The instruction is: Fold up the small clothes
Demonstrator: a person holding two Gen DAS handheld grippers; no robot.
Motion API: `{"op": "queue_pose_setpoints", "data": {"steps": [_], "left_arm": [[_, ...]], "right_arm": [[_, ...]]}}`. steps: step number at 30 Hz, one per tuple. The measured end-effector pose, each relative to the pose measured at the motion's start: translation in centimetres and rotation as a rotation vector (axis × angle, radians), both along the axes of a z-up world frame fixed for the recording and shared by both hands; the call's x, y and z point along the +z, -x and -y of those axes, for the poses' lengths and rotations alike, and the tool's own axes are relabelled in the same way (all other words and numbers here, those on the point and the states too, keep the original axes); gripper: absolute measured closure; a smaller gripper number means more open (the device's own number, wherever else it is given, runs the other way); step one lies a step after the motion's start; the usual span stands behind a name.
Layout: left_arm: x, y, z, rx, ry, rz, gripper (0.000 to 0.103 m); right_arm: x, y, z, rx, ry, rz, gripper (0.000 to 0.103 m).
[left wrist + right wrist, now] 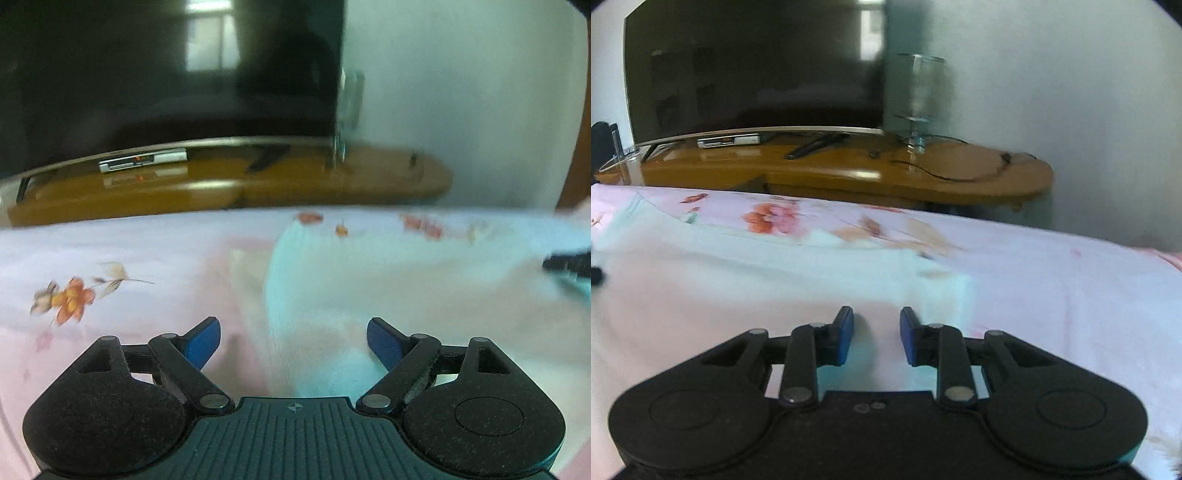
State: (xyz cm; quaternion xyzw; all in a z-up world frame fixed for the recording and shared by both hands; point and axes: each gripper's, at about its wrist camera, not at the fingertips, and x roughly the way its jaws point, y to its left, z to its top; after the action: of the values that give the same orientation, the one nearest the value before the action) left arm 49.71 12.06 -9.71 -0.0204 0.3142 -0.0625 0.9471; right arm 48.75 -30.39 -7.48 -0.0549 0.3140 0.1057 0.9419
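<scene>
A pale mint-white small garment [369, 280] lies flat on a pink floral bedsheet [110, 258]. My left gripper [293, 341] is open wide, low over the garment's left part, holding nothing. In the right wrist view the same garment [757, 280] spreads left and centre, its right edge near the middle. My right gripper [877, 334] is open with a narrower gap, over the garment near that edge, holding nothing. The right gripper's dark tip [569, 264] shows at the far right of the left wrist view.
Beyond the bed stands a curved wooden TV stand [849, 170] with a large dark TV [753, 66], a clear glass [919, 99], a remote [816, 146], a silver box [727, 141] and a cable. A pale wall [1071, 92] is behind.
</scene>
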Motion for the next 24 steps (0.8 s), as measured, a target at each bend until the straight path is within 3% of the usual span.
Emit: {"op": "queue_pose_setpoints", "data": {"steps": [2, 4, 8, 10, 12, 14, 15, 18, 19, 20, 22, 24], "left_arm": [[0.7, 0.9, 0.8, -0.014, 0.051, 0.026, 0.018], [1.0, 1.0, 3.5, -0.062, 0.04, 0.022, 0.018], [0.2, 1.4, 9.2, -0.187, -0.072, 0.004, 0.018], [-1.5, 1.1, 10.5, -0.201, -0.201, -0.063, 0.017], [-0.7, 2.2, 9.2, -0.199, -0.196, -0.049, 0.017], [0.8, 4.5, 6.6, -0.168, -0.175, 0.018, 0.017], [1.5, 5.6, 4.7, -0.153, -0.124, 0.039, 0.017], [1.7, 7.2, -0.1, -0.059, 0.023, -0.015, 0.017], [1.3, 7.5, -1.0, -0.044, 0.064, -0.041, 0.024], [0.9, 7.8, -1.6, -0.037, 0.093, -0.066, 0.044], [-0.4, 8.0, -2.1, -0.04, 0.15, -0.137, 0.064], [-1.1, 8.4, -2.1, -0.035, 0.157, -0.151, 0.068]], "right_arm": [[1.0, 1.9, -0.2, 0.028, -0.059, 0.04, 0.072], [1.1, 3.1, -2.2, 0.093, -0.099, 0.031, 0.072], [-0.1, 4.7, -7.1, 0.207, -0.077, -0.003, 0.074], [-0.9, 5.1, -8.1, 0.225, -0.051, -0.008, 0.072], [-1.6, 4.8, -7.7, 0.188, 0.019, 0.009, 0.073], [-1.0, 4.6, -5.7, 0.107, -0.009, 0.001, 0.073], [-0.3, 4.8, -4.5, 0.088, -0.032, -0.004, 0.073], [1.1, 6.7, -1.6, 0.082, -0.119, 0.013, 0.07], [1.1, 7.4, -1.1, 0.079, -0.144, 0.005, 0.068], [1.0, 8.3, -0.7, 0.071, -0.157, -0.002, 0.068], [0.2, 9.4, -0.8, 0.056, -0.154, -0.02, 0.068], [-0.5, 10.1, -1.0, 0.043, -0.165, -0.038, 0.068]]}}
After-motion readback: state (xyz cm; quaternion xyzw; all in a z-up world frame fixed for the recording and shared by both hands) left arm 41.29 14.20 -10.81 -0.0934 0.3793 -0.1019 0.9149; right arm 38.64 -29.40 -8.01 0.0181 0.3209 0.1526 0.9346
